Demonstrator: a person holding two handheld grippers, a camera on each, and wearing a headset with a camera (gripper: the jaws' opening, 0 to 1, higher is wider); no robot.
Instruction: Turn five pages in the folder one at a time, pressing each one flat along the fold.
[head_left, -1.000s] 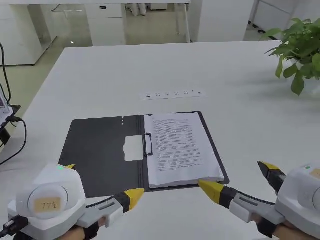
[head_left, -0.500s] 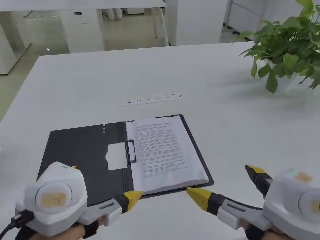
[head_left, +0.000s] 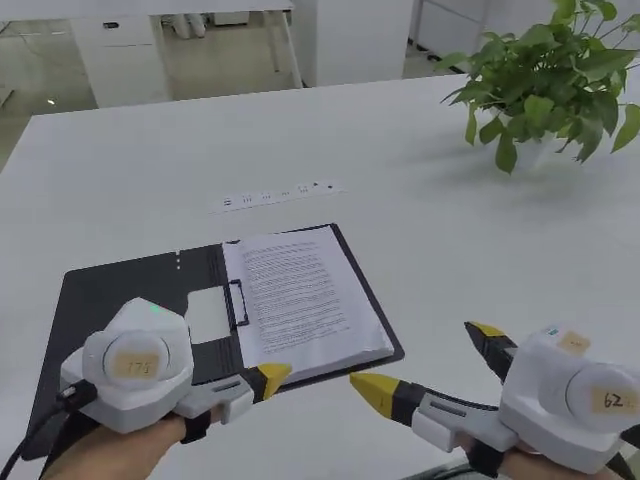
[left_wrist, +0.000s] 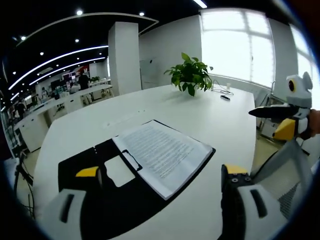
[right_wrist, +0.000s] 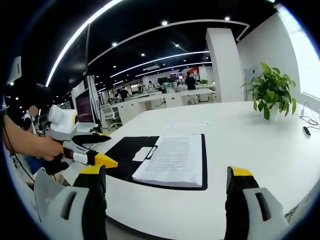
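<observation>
**Black folder open flat, both grippers wide and empty**

Black on the left half, white on the right: I count one folder (head_left: 115, 290), lying open on the white table (head_left: 450, 240). One stack of printed pages (head_left: 300, 295) sits under one clip (head_left: 238, 300) at the spine.

My left gripper (left_wrist: 161, 171) has its jaws spread wide and grips nothing. In the left gripper view one yellow fingertip (left_wrist: 87, 172) hangs over the black left flap. The other sits over bare table, off the pages' near corner. In the head view its visible tip lies at the folder's near edge, close to the spine; I cannot tell whether it touches. A pale card (head_left: 205, 312) lies on the left flap beside the clip. One cable (head_left: 30, 440) trails from the gripper's body.

My right gripper (head_left: 425, 358) is also wide open and empty. It is near the folder's near right corner but apart from it, over bare table. In the right gripper view both jaws sit on my side of the table's near edge, with the folder framed between them.

To the right of the folder the table is bare as far as one potted plant (head_left: 540, 80), which is well apart. Beyond the folder's far edge is one strip of sockets (head_left: 275, 197), set in the tabletop.
</observation>
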